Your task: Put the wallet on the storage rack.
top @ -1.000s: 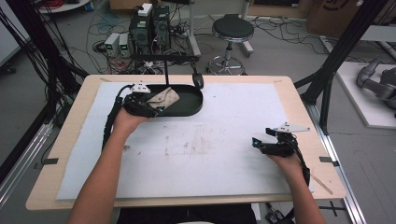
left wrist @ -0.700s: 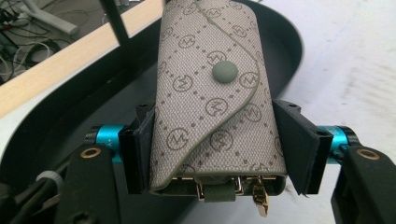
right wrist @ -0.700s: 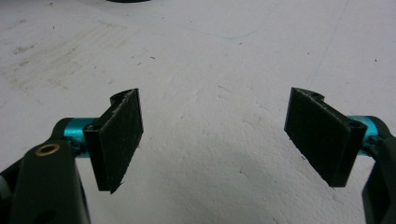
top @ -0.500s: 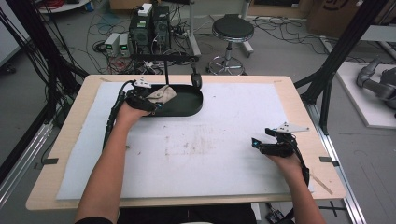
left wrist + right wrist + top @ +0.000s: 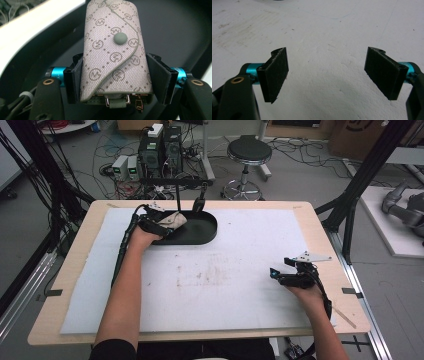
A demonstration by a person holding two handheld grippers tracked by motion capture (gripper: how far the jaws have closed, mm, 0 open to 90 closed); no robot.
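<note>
Left gripper (image 5: 167,222) clamped on a beige monogram key pouch (image 5: 113,53), held over the black oval tray (image 5: 202,232) at eleven o'clock on the white mat (image 5: 240,270). Right gripper (image 5: 328,75) wide open, holding nothing, hovering above the mat at four o'clock.

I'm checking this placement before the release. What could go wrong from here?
1. The left gripper clamps only the lower end of the key pouch, so the free end may tip or swing on release.
2. In the high view the pouch sits over the left end of the black tray, near its rim; it might land on the rim or slide out.
3. The right gripper is open over the white mat, too far off to steady anything.
</note>
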